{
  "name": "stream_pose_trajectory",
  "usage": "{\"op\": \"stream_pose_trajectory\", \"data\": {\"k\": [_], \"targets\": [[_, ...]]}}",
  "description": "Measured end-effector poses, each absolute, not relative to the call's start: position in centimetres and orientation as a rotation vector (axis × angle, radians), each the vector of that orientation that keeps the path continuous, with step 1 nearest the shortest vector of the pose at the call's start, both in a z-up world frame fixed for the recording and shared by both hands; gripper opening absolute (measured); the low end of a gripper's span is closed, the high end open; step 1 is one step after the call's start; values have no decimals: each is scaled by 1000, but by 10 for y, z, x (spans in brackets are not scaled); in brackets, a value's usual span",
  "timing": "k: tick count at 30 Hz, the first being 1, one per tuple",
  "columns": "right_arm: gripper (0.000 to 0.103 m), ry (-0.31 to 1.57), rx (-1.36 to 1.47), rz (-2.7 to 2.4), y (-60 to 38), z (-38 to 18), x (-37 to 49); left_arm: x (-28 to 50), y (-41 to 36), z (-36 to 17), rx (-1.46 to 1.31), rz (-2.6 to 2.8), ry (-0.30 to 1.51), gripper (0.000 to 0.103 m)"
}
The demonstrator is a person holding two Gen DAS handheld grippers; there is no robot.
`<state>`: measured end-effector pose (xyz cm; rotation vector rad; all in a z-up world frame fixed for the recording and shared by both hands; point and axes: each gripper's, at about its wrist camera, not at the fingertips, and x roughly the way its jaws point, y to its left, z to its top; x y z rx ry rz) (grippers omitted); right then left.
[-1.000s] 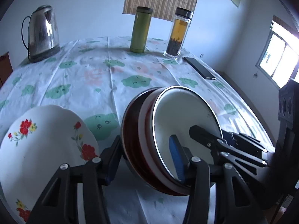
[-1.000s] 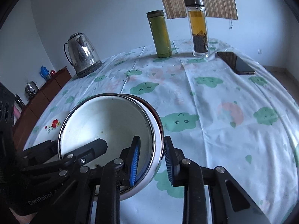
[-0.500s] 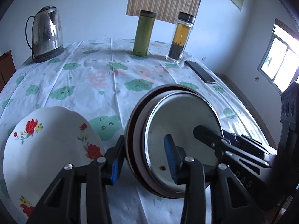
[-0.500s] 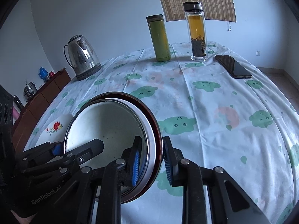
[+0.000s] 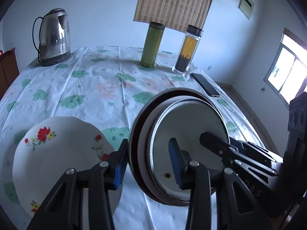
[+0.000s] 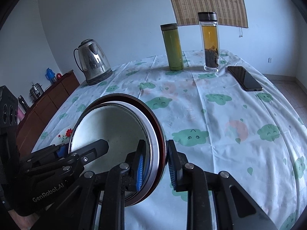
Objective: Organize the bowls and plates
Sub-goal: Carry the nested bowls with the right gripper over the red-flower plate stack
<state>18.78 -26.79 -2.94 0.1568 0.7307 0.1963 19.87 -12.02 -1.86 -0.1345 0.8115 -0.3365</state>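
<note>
Where the stacked bowls leaned a second ago, the left gripper now holds them steeper and higher off the tablecloth, jaws narrowed onto the rim, beside the flowered plate. From the right wrist, the right gripper pinches the opposite rim, grip unchanged.

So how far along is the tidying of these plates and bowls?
Partway, it seems. Done: the bowls are nested, a white one inside a dark red one. In hand: the left gripper and the right gripper each clamp that stack's rim on opposite sides, tipped above the tablecloth. Left: the flowered plate lies apart beside them, not yet joined with the stack.
</note>
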Motion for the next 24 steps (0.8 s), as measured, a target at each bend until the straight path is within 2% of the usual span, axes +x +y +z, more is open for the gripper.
{"op": "stream_pose_trajectory", "data": {"k": [11, 24], "targets": [[24, 708, 130, 245, -245, -17, 186, 189, -100, 6, -127, -277, 733, 39], [24, 722, 122, 310, -220, -15, 184, 182, -70, 8, -169, -230, 732, 39]]}}
